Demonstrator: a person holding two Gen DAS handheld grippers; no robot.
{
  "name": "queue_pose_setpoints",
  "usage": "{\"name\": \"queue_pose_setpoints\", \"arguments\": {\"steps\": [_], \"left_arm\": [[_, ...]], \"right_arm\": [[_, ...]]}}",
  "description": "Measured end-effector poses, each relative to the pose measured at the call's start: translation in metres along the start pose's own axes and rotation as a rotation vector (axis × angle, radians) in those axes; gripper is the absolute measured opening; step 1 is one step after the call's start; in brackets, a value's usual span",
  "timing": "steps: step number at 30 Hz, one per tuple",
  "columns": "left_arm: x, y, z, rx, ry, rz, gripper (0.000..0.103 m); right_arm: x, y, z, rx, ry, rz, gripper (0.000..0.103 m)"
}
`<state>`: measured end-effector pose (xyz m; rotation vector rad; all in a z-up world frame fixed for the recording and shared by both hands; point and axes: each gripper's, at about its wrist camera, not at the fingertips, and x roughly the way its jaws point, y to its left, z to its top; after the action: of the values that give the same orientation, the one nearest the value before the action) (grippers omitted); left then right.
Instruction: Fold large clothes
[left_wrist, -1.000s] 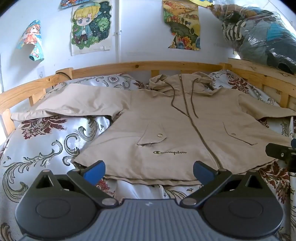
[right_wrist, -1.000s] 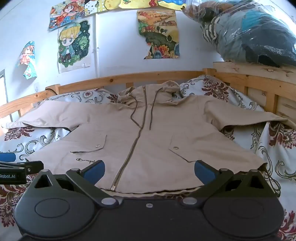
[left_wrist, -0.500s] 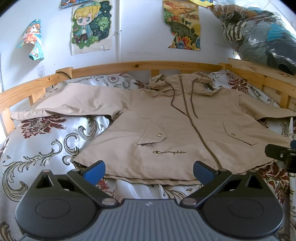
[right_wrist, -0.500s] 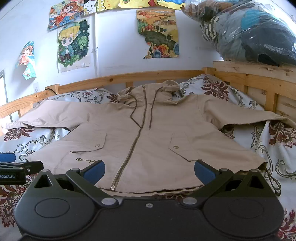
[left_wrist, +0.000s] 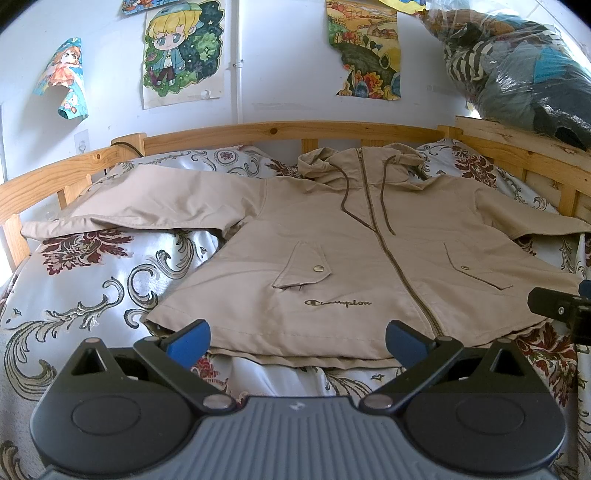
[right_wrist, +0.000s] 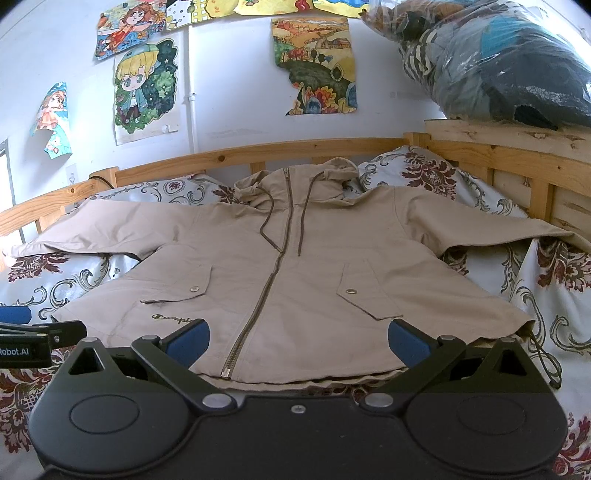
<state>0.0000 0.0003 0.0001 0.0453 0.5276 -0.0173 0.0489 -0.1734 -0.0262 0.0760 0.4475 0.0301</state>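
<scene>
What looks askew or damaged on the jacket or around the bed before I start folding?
The jacket lies flat, zipped, sleeves spread; nothing wrong there. A hem drawcord trails loose onto the bedspread at its right corner. On the wall, the landscape poster has a torn lower-left corner, and the small poster at far left curls away.

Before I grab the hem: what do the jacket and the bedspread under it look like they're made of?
Jacket: beige woven shell, likely cotton or nylon blend, matte; it lies flat with crisp seams and soft wrinkles, with metal-looking snaps and zipper. Bedspread: probably satin-type polyester; the pale ground has a sheen under the printed floral scrolls.
</scene>
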Motion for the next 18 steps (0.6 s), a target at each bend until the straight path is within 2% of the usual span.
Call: {"name": "queue_pose_setpoints", "arguments": {"steps": [18], "left_arm": [[-0.0001,-0.0001,-0.0004,-0.001,0.001,0.002,0.102]], "right_arm": [[0.0001,-0.0007,0.0005,0.004,0.004,0.0,0.102]]}}
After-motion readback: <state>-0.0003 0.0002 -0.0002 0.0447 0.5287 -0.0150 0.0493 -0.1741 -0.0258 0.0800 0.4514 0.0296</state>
